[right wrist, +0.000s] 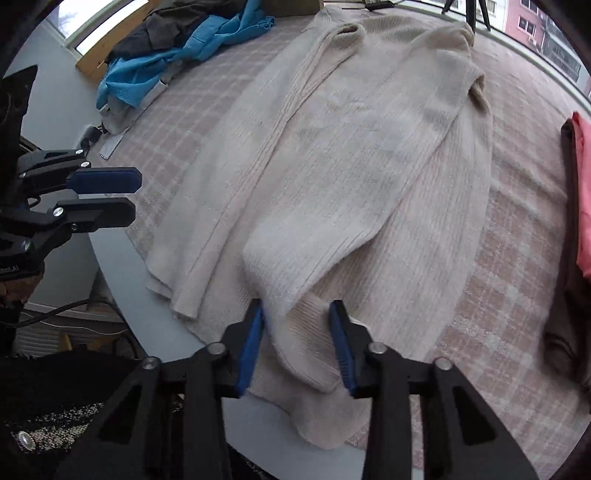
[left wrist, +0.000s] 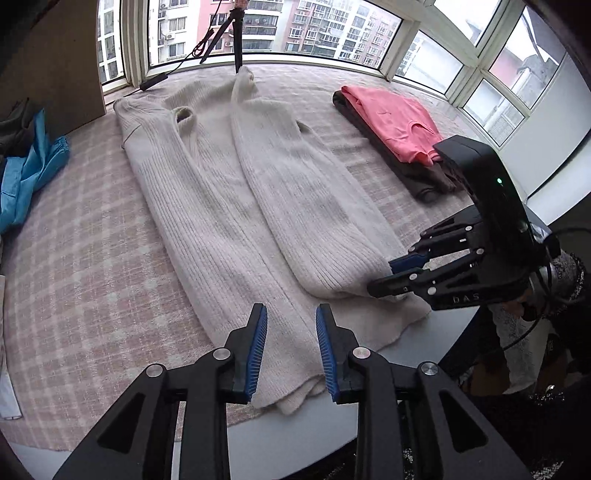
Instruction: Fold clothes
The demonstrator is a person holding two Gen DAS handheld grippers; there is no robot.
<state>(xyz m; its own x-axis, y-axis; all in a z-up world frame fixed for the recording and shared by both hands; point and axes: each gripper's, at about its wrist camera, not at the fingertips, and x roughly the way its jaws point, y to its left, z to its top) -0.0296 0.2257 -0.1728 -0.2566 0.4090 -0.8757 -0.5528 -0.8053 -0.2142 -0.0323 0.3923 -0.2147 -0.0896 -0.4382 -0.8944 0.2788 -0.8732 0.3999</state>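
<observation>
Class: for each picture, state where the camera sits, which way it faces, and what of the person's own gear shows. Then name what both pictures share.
Left wrist: on the left tool, angled down over the cream sweater's hem toward the windows; its own fingers and the right tool show.
Right wrist: on the right tool, angled down at the sleeve cuff between its fingers; the left tool shows at left.
Shared: sweater, blue garment, folded pink garment.
</observation>
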